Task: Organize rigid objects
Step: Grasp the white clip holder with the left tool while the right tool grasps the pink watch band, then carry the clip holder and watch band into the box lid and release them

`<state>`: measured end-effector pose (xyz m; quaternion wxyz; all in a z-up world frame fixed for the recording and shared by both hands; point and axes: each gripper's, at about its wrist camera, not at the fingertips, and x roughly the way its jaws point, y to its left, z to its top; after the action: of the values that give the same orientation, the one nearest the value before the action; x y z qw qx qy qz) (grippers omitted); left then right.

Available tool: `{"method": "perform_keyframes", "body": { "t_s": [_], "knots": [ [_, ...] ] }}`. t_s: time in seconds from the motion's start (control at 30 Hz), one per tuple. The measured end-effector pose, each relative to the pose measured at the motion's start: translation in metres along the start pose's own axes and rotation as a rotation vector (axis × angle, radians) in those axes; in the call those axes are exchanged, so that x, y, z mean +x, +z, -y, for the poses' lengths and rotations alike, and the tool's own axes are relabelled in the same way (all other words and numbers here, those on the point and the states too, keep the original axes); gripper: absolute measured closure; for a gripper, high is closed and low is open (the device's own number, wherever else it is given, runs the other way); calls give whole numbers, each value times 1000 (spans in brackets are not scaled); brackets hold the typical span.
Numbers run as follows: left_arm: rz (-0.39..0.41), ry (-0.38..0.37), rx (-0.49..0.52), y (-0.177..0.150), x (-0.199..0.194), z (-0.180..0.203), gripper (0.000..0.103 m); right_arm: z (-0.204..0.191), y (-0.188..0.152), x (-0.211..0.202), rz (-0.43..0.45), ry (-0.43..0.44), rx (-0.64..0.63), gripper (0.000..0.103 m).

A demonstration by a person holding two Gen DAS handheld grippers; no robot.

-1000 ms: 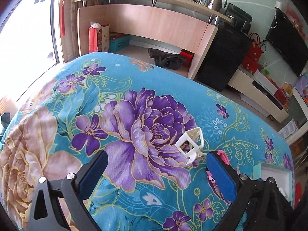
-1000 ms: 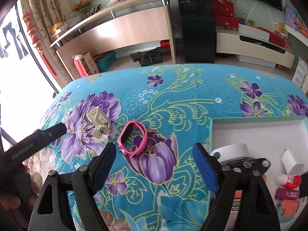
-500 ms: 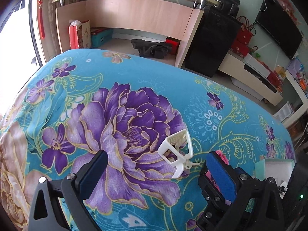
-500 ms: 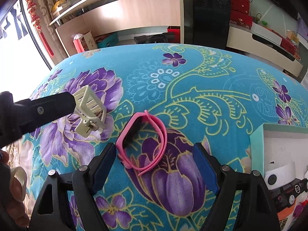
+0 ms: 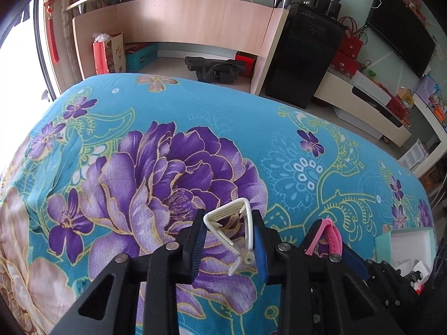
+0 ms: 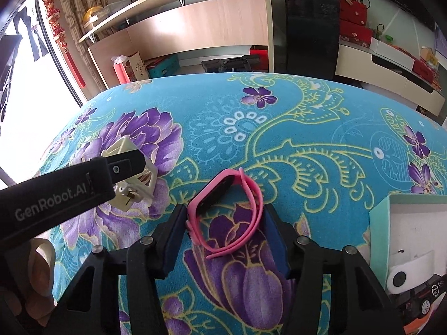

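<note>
Left wrist view: the left gripper (image 5: 229, 240) has its jaws pressed in on a white plastic clip (image 5: 237, 229), one blue pad against each side of it; the clip sits on the floral blanket (image 5: 195, 128), over the big purple flower.
Clip, seen from the right wrist view: the cream-white clip (image 6: 131, 178) shows partly behind the black finger of the left gripper (image 6: 123, 167), which crosses in from the left edge.
Right gripper: in its own view the right gripper (image 6: 226, 223) has its jaws closing around a pink wristband (image 6: 229, 212); the left pad touches the band's left side, the right pad lies at or just beside its right side, and whether the pads press it I cannot tell.
Wristband: a pink strap loop with a dark oblong face, lying flat on the blanket over a purple tulip print; in the left wrist view the wristband (image 5: 332, 237) stands between the right gripper's (image 5: 329, 240) fingers, just to the right of the clip.
Box: a mint-green open box (image 6: 377, 223) with a white inside sits at the right edge of the blanket, near the wristband but apart from it; a white round-buttoned object (image 6: 405, 270) and a small dark toy car (image 6: 419, 298) lie in it.
Person: a hand (image 6: 28, 293) shows at the lower left of the right wrist view, behind the left gripper's body.
</note>
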<state>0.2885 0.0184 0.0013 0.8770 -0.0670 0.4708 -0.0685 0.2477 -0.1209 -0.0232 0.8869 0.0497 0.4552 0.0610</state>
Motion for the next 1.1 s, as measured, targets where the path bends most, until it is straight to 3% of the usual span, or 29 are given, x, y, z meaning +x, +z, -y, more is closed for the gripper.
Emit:
{"method": "perform_keyframes", "body": {
  "t_s": [0.27, 0.5, 0.73, 0.97, 1.1],
  "knots": [
    [42, -18, -23, -18, -36, 6, 70, 18, -8, -37, 34, -1, 75, 47],
    [97, -92, -24, -48, -85, 32, 70, 47, -34, -99, 103, -44, 175, 47],
    [118, -209, 121, -69, -116, 103, 70, 100, -64, -156, 145, -170, 272, 47],
    [73, -286, 269, -102, -114, 176, 70, 161, -96, -183, 121, -280, 385, 47],
    [57, -318, 348, -116, -110, 206, 70, 188, -110, -192, 126, -298, 449, 47]
  ]
}}
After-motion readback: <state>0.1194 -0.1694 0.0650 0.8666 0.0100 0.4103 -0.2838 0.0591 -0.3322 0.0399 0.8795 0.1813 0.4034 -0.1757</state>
